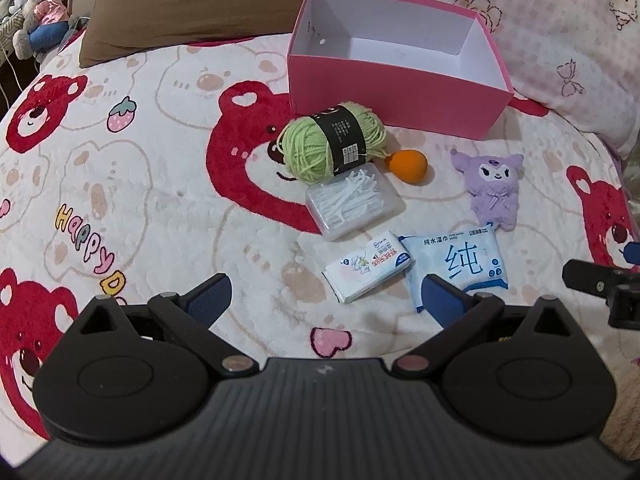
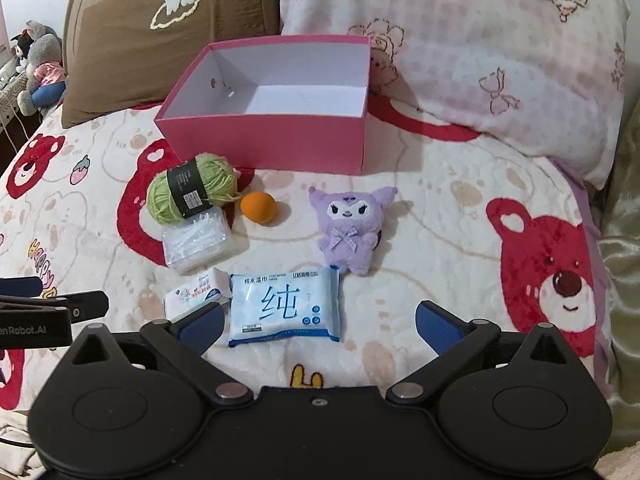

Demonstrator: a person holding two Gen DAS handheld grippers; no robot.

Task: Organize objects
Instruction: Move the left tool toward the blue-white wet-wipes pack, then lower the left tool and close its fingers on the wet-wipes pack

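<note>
Grippers first: your left gripper (image 1: 326,300) stands wide with nothing between its blue pads, and your right gripper (image 2: 318,326) is spread just as wide, also empty, both hovering over the bed (image 2: 440,240) and tilted down at it.

Take the blue wipes pack (image 2: 286,306) as your landmark. It lies flat just ahead of your right gripper, partly between its fingers but untouched. The small white tissue pack (image 2: 198,292) lies touching its left edge, right by your right gripper's left finger. Beyond the tissue pack sits the clear box of floss picks (image 2: 196,240), with the green yarn ball (image 2: 188,188) resting against the box's far side. The orange ball (image 2: 258,207) lies beyond the wipes pack, just right of the yarn. The purple plush doll (image 2: 352,228) lies just beyond the pack's far right corner, face up.

Farther back stands the pink box (image 2: 264,140), open and empty, the yarn close to its front wall. A brown pillow (image 2: 160,40) and a pink checked pillow (image 2: 480,48) lie behind it.
</note>
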